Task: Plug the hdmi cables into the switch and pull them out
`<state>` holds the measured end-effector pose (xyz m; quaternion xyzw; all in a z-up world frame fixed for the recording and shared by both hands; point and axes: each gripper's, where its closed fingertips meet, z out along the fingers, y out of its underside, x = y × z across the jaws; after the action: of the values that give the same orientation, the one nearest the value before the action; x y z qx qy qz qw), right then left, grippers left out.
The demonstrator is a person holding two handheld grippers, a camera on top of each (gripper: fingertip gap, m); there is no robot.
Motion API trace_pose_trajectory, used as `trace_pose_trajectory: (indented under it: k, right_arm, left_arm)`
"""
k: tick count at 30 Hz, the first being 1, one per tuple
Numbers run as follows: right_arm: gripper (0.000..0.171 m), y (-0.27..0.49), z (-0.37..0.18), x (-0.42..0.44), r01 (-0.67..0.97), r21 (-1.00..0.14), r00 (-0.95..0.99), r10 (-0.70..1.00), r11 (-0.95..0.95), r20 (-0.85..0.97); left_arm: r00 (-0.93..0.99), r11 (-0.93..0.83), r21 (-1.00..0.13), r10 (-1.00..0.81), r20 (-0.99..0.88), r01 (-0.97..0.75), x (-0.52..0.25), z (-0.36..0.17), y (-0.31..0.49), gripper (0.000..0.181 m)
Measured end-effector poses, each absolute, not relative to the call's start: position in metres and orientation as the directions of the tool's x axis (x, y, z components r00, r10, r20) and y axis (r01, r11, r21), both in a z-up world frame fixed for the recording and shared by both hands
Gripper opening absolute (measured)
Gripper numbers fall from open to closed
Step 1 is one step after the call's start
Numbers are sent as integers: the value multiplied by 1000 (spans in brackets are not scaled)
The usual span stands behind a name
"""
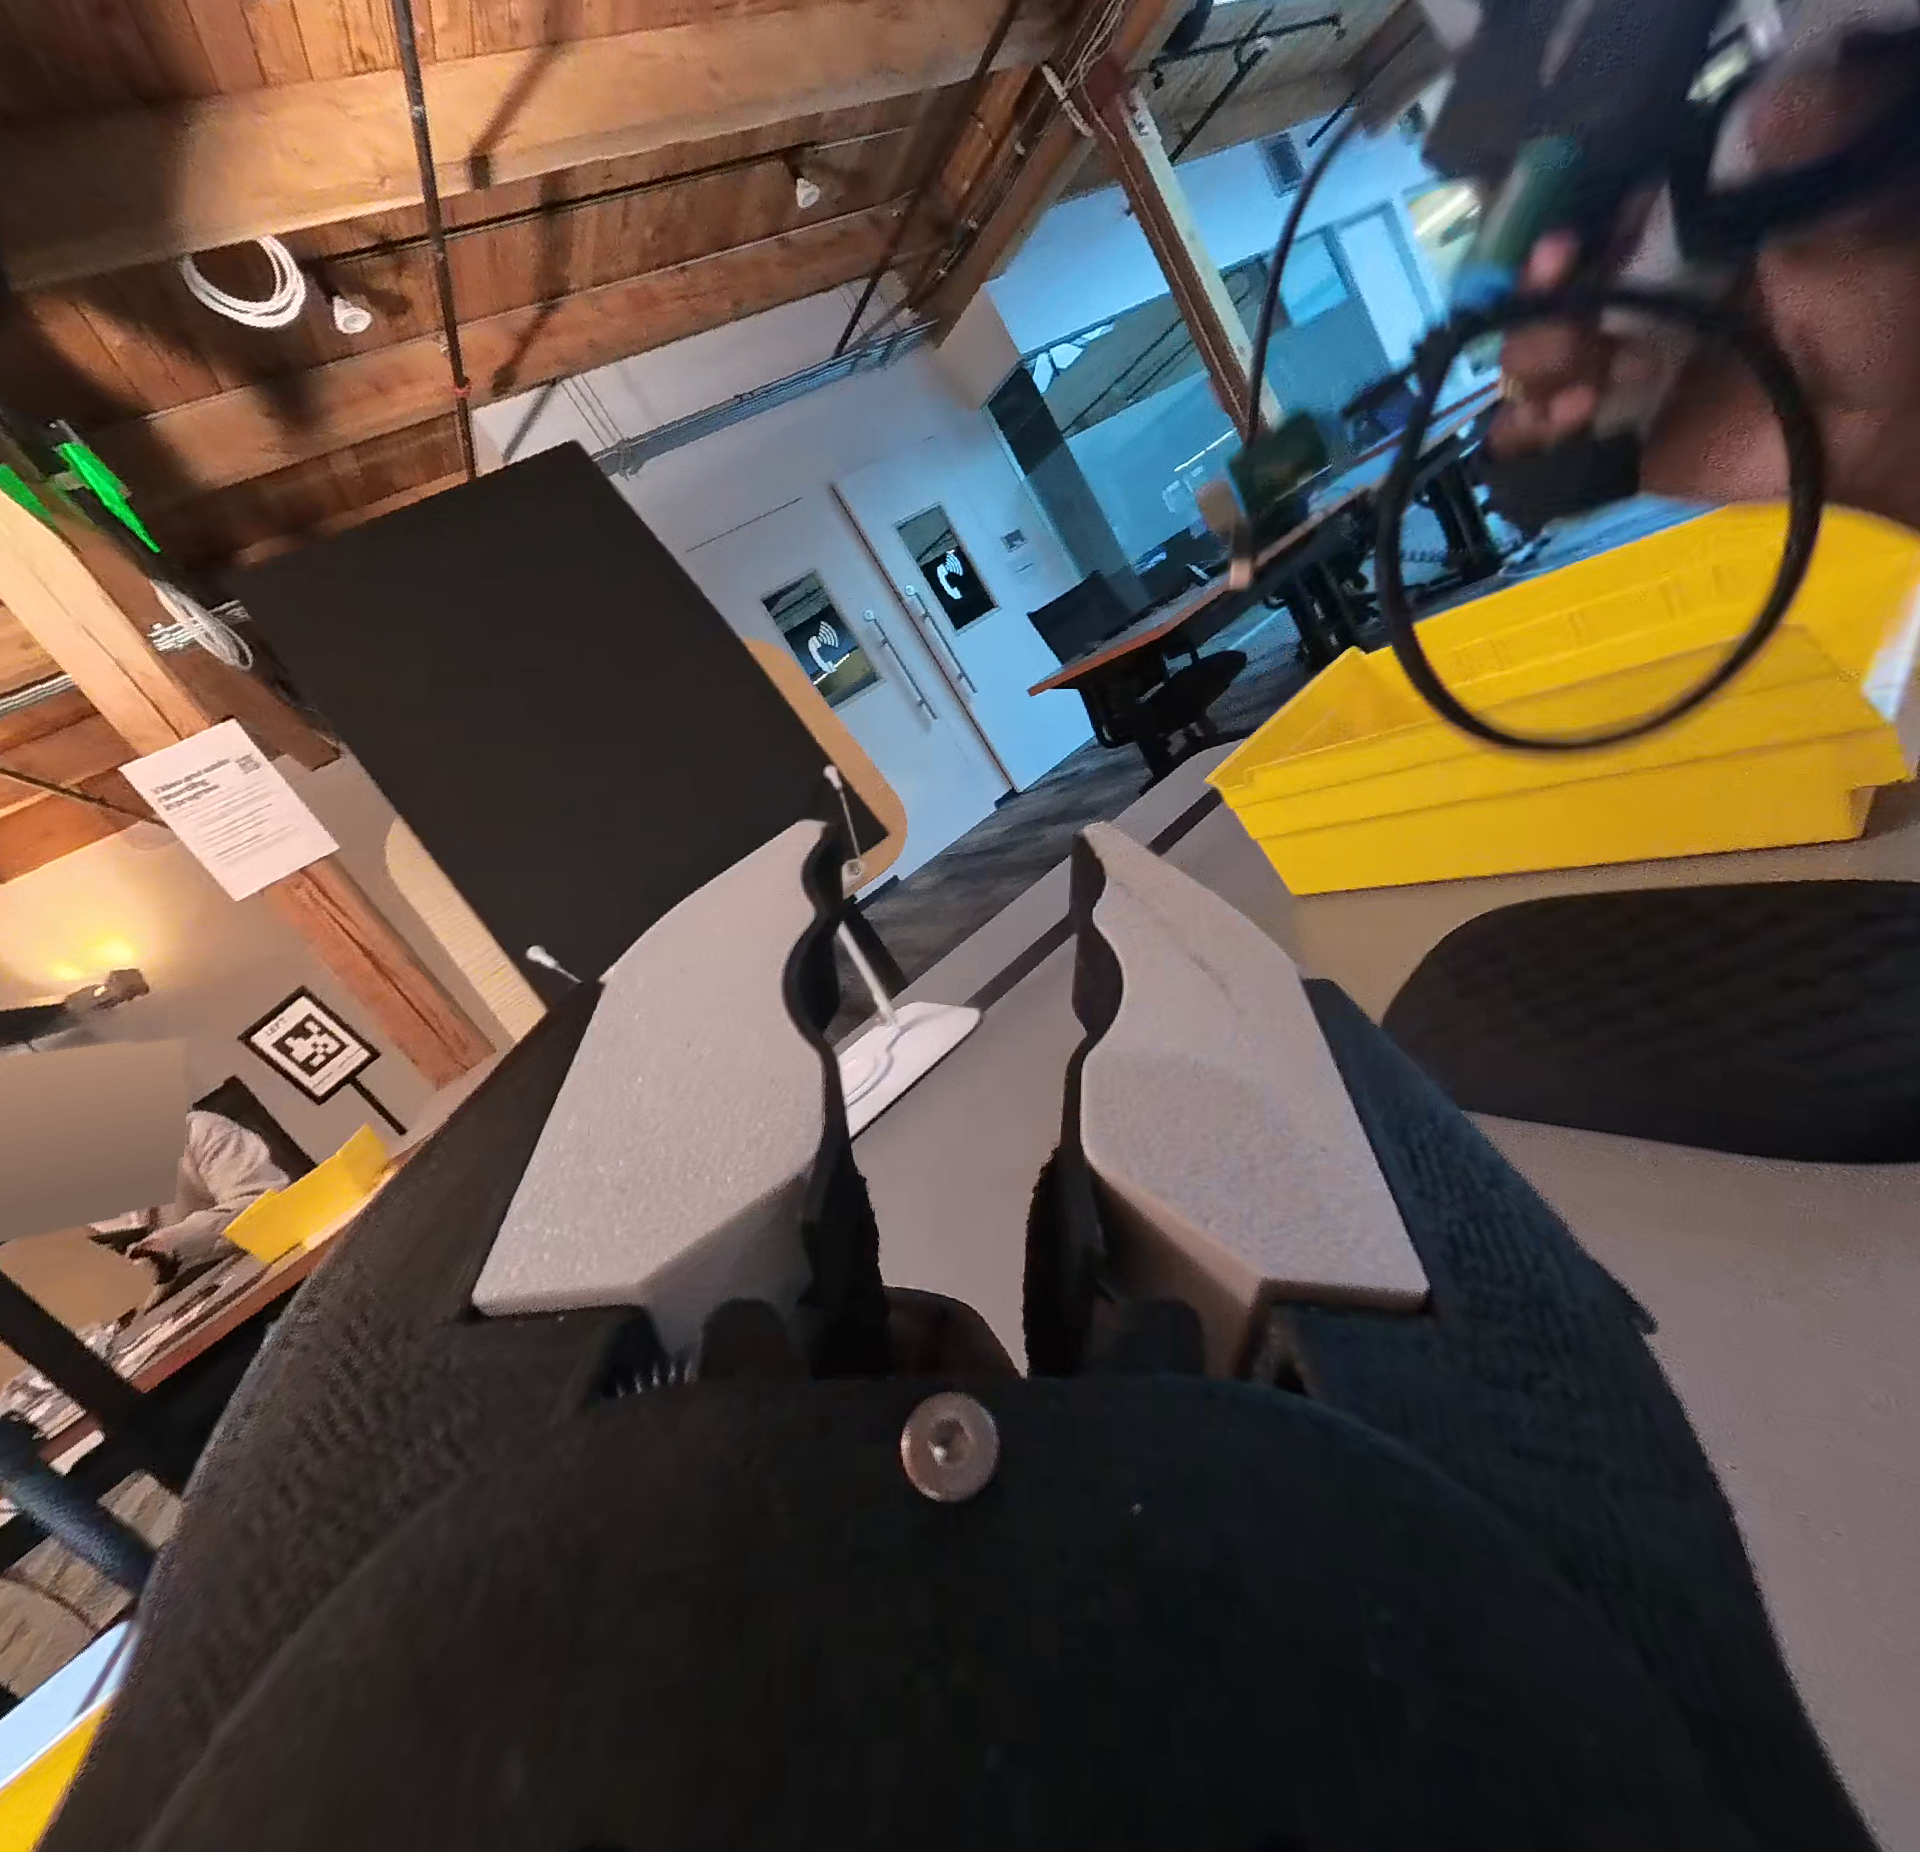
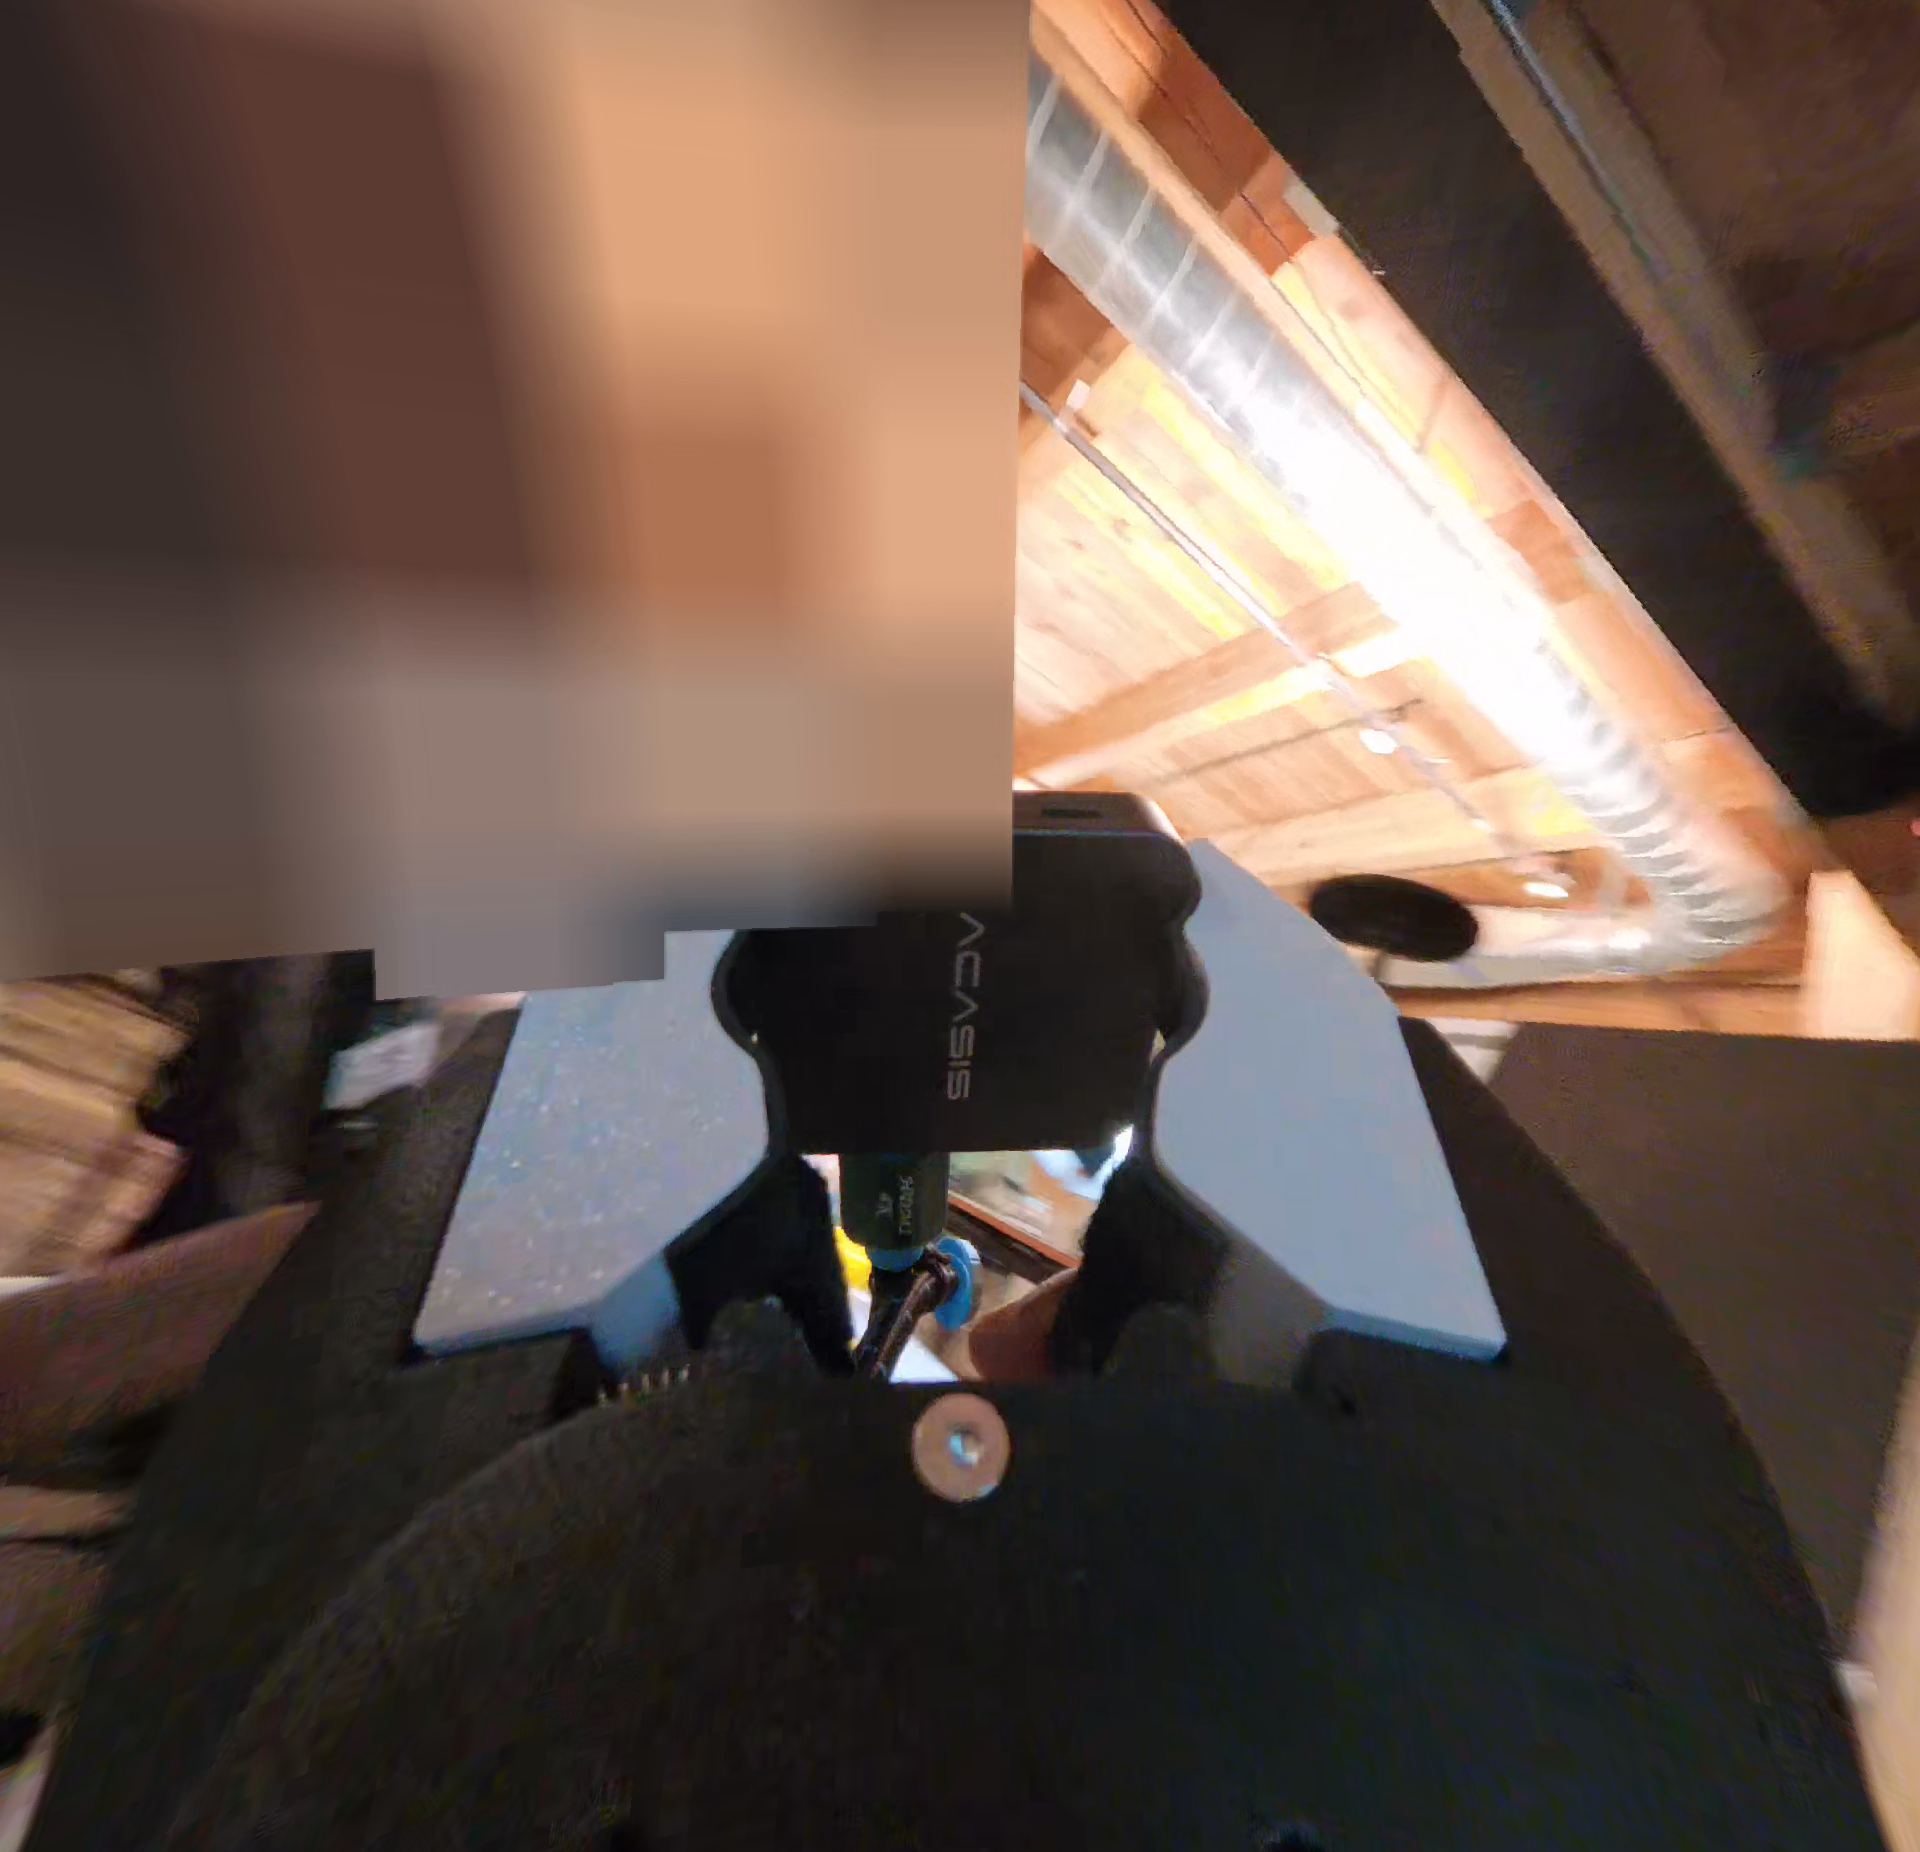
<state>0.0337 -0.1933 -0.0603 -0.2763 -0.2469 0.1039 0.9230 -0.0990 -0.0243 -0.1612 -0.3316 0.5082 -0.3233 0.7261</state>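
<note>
switch (image 2: 966,1023) clamped in right gripper (image 2: 961,1013), left gripper (image 1: 951,929) agape, empty

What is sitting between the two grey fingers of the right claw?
The black switch is clamped between them, with a cable plug hanging beneath it; the right wrist view shows this.

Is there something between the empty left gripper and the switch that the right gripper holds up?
Nothing visible. The left gripper is open and empty. The switch sits in the right gripper, raised up and to the right in the left view, with only a hanging cable loop beneath it.
</note>
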Motion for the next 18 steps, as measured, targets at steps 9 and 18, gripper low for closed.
trace_pose_trajectory:
  k: [9,18]
  right_arm:
    - [76,-150,-36,188,364,-869,931,-150,335,333]
    - [76,-134,-161,291,211,-956,898,-345,-203,272]
  left_arm:
    - [305,688,-725,-700,-646,45,-99,-169,-18,37]
    - [282,741,-671,-642,-713,-11,-94,-175,-20,36]
